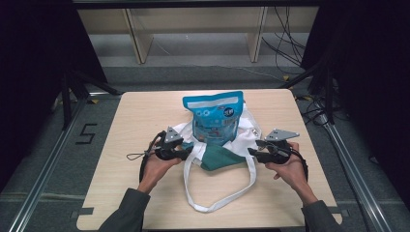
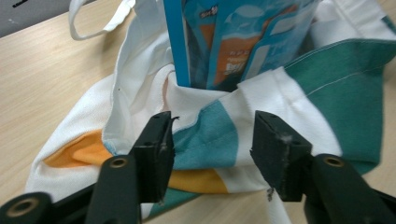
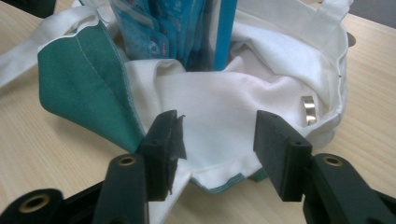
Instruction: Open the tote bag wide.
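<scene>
1. Right, from the high view: a white and green tote bag (image 1: 220, 150) lies slumped at the middle of the pale wooden desk (image 1: 121, 159), with a blue snack packet (image 1: 212, 116) standing upright in its mouth. The bag's white strap (image 1: 220, 200) loops toward the near edge.
2. Same view: the left claw (image 1: 187, 151) sits at the bag's left edge and the right claw (image 1: 251, 152) at its right edge, each held in a hand, sleeves coming in from below. A grey three-cornered plate tops each one.
3. Over to the left gripper view: the jaws stand apart, nothing pinched, no pad pressing on the cloth. Beyond the gap lies crumpled fabric in teal, white and orange, and the blue packet (image 2: 233, 42) rises out of the bag opening just behind it. The green panel (image 2: 345, 93) spreads to the right.
4. Now the right gripper view: these jaws also stand apart with nothing clamped. The bag's white lining (image 3: 219, 116) lies beyond the gap, the green panel (image 3: 84, 88) folds away on the left, and the packet (image 3: 187, 28) stands at the back. A small shiny metal piece (image 3: 309, 110) rests on the lining near the rim.
</scene>
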The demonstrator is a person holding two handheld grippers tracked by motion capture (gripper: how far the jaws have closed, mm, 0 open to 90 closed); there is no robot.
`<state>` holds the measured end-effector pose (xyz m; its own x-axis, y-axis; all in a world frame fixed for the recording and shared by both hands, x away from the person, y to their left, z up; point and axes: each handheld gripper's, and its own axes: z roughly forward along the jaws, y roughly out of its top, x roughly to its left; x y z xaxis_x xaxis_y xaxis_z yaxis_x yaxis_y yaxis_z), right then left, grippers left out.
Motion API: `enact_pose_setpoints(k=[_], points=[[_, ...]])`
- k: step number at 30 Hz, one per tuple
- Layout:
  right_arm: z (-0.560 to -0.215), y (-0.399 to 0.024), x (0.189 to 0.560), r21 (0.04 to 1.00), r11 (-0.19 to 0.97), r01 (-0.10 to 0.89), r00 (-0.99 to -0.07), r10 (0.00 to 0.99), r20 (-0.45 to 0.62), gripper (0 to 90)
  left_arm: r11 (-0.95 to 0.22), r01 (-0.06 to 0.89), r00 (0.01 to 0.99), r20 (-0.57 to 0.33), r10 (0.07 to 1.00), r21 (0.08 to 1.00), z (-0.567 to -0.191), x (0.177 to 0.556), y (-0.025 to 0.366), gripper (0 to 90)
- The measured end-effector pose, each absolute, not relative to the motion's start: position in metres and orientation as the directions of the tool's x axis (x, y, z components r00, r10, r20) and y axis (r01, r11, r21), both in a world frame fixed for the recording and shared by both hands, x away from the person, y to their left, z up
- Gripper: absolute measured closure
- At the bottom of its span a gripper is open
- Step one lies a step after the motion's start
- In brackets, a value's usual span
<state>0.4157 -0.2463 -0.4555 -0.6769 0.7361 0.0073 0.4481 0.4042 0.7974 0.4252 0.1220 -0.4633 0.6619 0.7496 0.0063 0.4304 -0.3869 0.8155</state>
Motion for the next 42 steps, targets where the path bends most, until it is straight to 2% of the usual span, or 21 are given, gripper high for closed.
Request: enact_pose_setpoints(k=[3,8,9,10,12,13,16,19,25,28,30,35,39,42], points=[[-0.453,-0.247,0.412,0.799,0.400,0.450,-0.676,0.737,0.012,47.5,-0.346,0.446,0.669,-0.051,0.742,0.825,-0.459,0.417,0.125,40.7],[-0.448,-0.249,0.405,0.807,0.391,0.443,-0.682,0.731,0.020,45.2,-0.324,0.440,0.682,-0.077,0.728,0.837,-0.456,0.402,0.127,36.5],[-0.448,-0.250,0.405,0.820,0.395,0.413,-0.685,0.728,-0.006,44.7,-0.327,0.437,0.690,-0.079,0.720,0.838,-0.456,0.400,0.127,35.8],[-0.447,-0.250,0.401,0.804,0.392,0.447,-0.683,0.730,0.023,44.4,-0.307,0.440,0.686,-0.094,0.722,0.844,-0.457,0.397,0.126,34.8],[-0.448,-0.251,0.400,0.814,0.402,0.420,-0.691,0.723,0.000,43.9,-0.305,0.447,0.690,-0.107,0.716,0.841,-0.457,0.392,0.126,32.7],[-0.448,-0.250,0.397,0.807,0.389,0.445,-0.679,0.734,0.020,43.8,-0.298,0.451,0.690,-0.117,0.714,0.841,-0.458,0.389,0.126,32.4],[-0.451,-0.253,0.394,0.811,0.408,0.419,-0.693,0.721,-0.005,43.4,-0.321,0.438,0.706,-0.100,0.701,0.840,-0.459,0.385,0.128,31.4],[-0.453,-0.252,0.388,0.799,0.398,0.450,-0.687,0.727,0.025,43.0,-0.289,0.455,0.695,-0.134,0.706,0.842,-0.460,0.378,0.126,29.9],[-0.454,-0.257,0.382,0.810,0.422,0.408,-0.705,0.709,-0.015,41.9,-0.297,0.439,0.708,-0.124,0.695,0.848,-0.464,0.366,0.127,27.3],[-0.453,-0.258,0.374,0.801,0.402,0.444,-0.686,0.727,0.015,40.9,-0.290,0.442,0.708,-0.131,0.694,0.849,-0.469,0.358,0.127,26.7],[-0.456,-0.259,0.372,0.809,0.412,0.420,-0.695,0.719,-0.006,40.4,-0.301,0.433,0.717,-0.123,0.686,0.850,-0.472,0.354,0.128,26.7],[-0.461,-0.258,0.364,0.790,0.419,0.447,-0.687,0.726,0.003,38.7,-0.294,0.431,0.716,-0.125,0.686,0.853,-0.476,0.347,0.129,25.7],[-0.463,-0.259,0.362,0.786,0.446,0.428,-0.704,0.710,-0.020,38.3,-0.319,0.406,0.725,-0.089,0.683,0.856,-0.478,0.343,0.134,24.0],[-0.464,-0.257,0.356,0.783,0.454,0.425,-0.709,0.705,-0.024,37.8,-0.320,0.418,0.723,-0.098,0.684,0.850,-0.484,0.336,0.136,23.8]])
